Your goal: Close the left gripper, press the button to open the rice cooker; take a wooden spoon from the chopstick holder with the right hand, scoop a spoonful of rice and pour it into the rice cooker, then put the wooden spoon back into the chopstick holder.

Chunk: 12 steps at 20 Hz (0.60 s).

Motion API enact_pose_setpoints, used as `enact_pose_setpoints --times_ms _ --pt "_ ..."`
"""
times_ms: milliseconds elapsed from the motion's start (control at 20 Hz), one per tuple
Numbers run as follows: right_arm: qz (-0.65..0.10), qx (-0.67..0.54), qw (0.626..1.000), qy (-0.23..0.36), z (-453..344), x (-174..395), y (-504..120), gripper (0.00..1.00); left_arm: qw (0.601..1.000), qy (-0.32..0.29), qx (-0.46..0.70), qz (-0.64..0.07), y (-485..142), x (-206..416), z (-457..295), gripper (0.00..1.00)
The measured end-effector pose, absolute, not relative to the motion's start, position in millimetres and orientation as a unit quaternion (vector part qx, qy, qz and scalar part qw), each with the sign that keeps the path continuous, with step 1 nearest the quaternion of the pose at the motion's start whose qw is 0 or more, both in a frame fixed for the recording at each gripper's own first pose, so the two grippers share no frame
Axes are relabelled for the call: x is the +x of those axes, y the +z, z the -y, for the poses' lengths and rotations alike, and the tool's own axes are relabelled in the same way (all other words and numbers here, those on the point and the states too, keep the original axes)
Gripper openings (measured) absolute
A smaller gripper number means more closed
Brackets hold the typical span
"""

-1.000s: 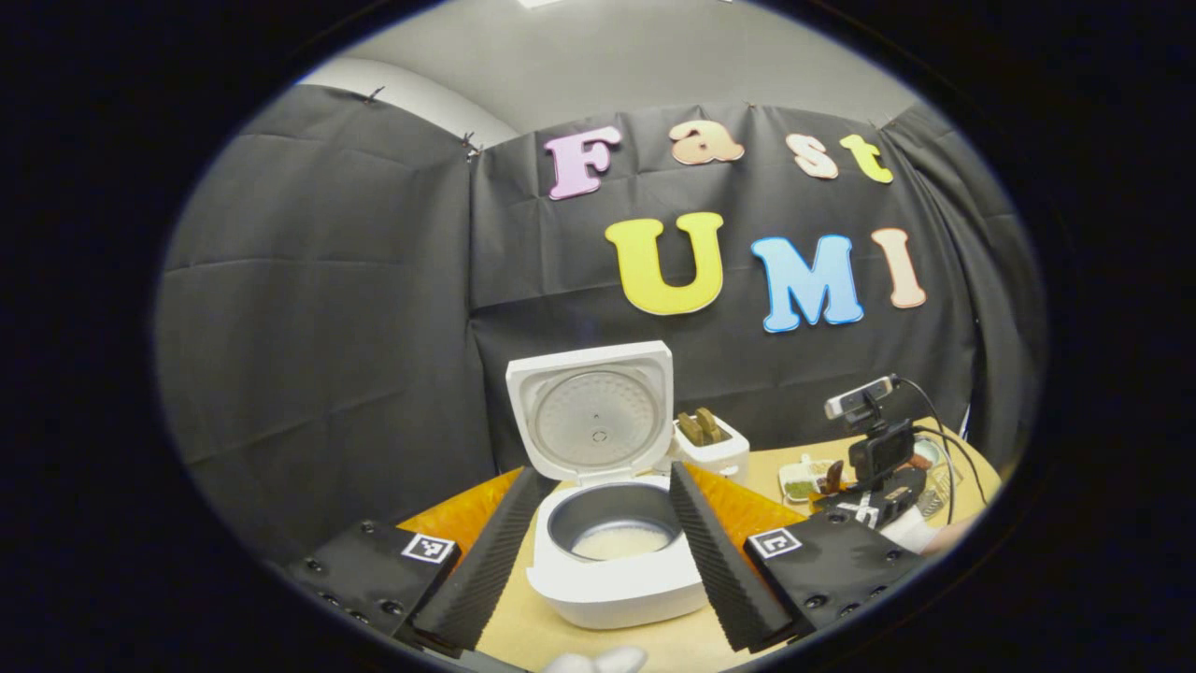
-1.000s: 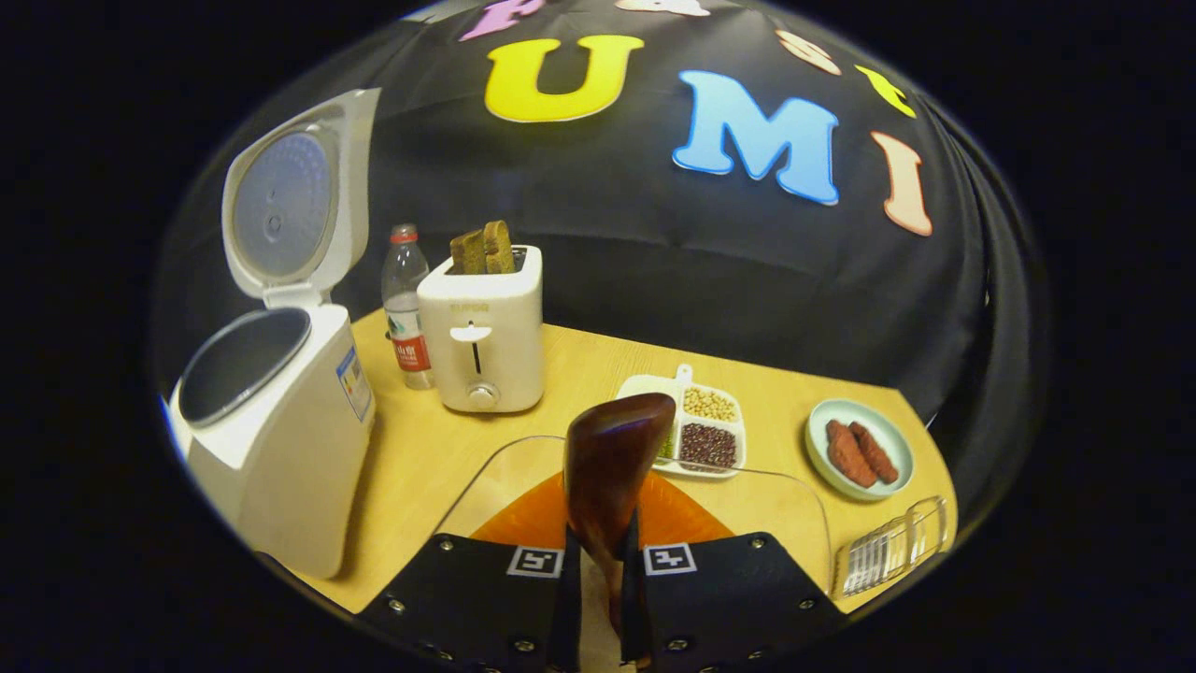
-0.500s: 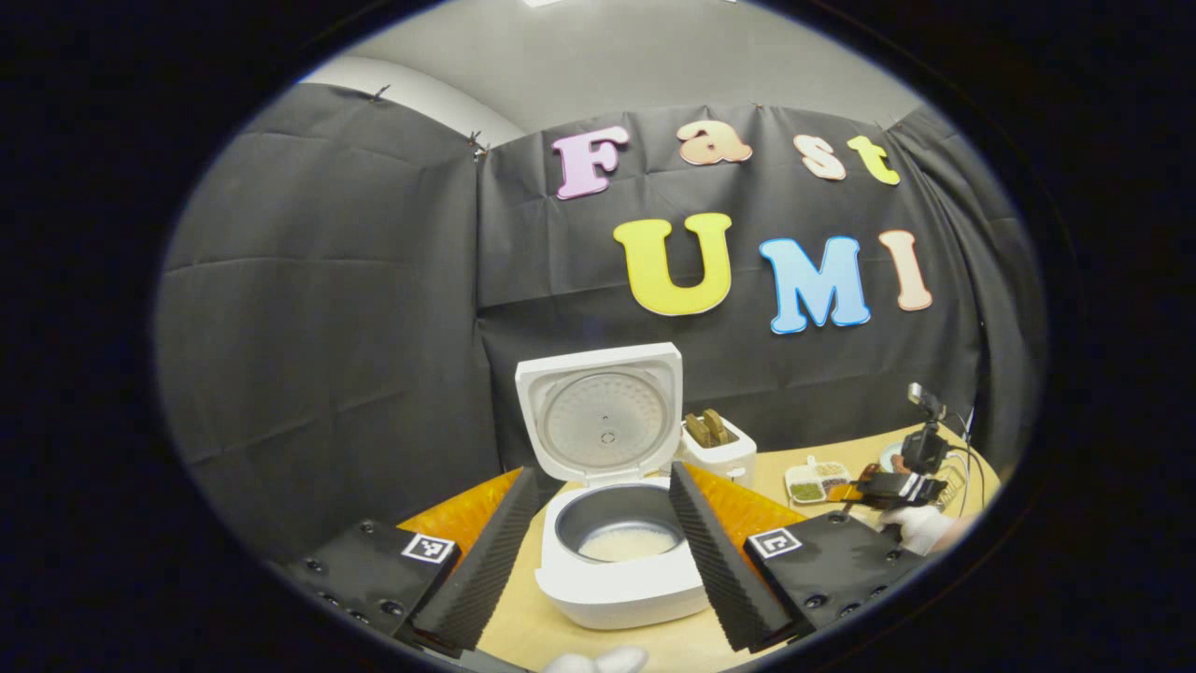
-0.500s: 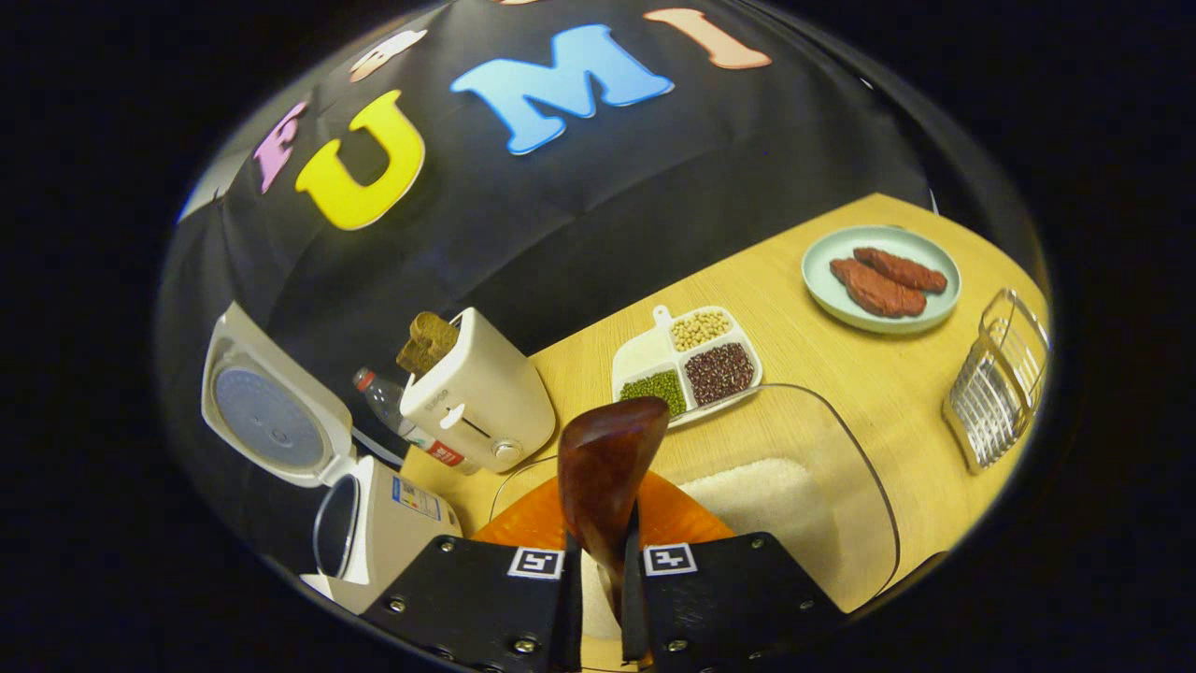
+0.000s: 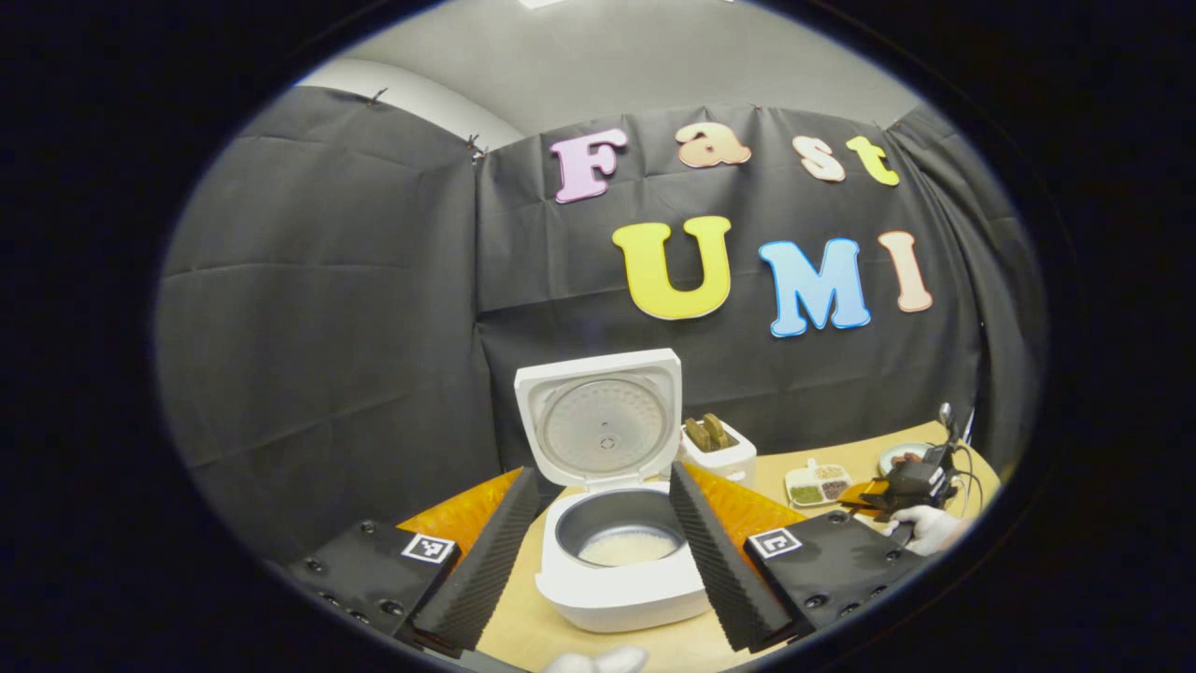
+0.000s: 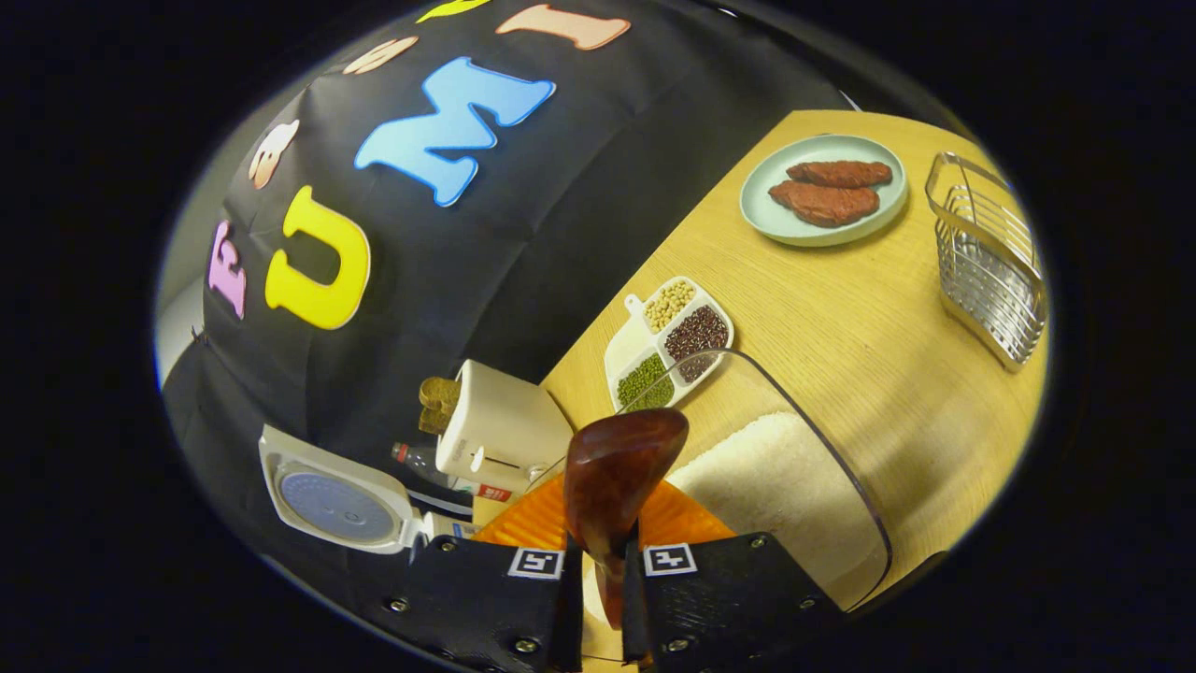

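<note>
Right tongs (image 6: 601, 598) clamp wooden spoon (image 6: 612, 481), bowl forward

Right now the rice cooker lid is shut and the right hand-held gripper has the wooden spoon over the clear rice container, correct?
Not quite: the rice cooker lid stands open, as the left gripper view shows, with rice already in the inner pot. The rest holds: in the right gripper view, the right hand-held gripper holds the wooden spoon over the clear rice container.
</note>
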State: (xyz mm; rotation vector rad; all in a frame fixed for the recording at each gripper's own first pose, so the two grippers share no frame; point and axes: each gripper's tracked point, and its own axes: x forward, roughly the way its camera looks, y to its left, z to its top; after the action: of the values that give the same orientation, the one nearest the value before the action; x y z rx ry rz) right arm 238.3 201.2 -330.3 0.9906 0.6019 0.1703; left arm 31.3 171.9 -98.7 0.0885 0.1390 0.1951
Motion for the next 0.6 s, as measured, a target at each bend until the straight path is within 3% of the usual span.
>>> enact_pose_setpoints --times_ms 100,150,400,500,600 --pt "-0.270 0.484 0.829 0.076 -193.4 240.9 -324.9 0.17 0.992 0.097 0.045 -0.068 -96.3 31.6 -172.7 1.00" --pt "-0.264 0.490 0.827 0.077 -187.6 241.3 -320.0 0.17 0.992 0.097 0.046 -0.066 -95.5 30.9 -174.0 0.96" --pt "-0.233 0.525 0.816 0.070 -166.3 242.4 -293.6 0.17 0.993 0.091 0.046 -0.062 -89.5 31.0 -172.1 0.95" --pt "-0.229 0.533 0.812 0.068 -159.9 240.3 -288.0 0.17 0.993 0.088 0.046 -0.059 -88.1 31.2 -171.1 1.00" --pt "-0.223 0.541 0.808 0.068 -157.7 237.8 -277.7 0.17 0.994 0.087 0.042 -0.058 -88.2 29.4 -171.6 0.95"
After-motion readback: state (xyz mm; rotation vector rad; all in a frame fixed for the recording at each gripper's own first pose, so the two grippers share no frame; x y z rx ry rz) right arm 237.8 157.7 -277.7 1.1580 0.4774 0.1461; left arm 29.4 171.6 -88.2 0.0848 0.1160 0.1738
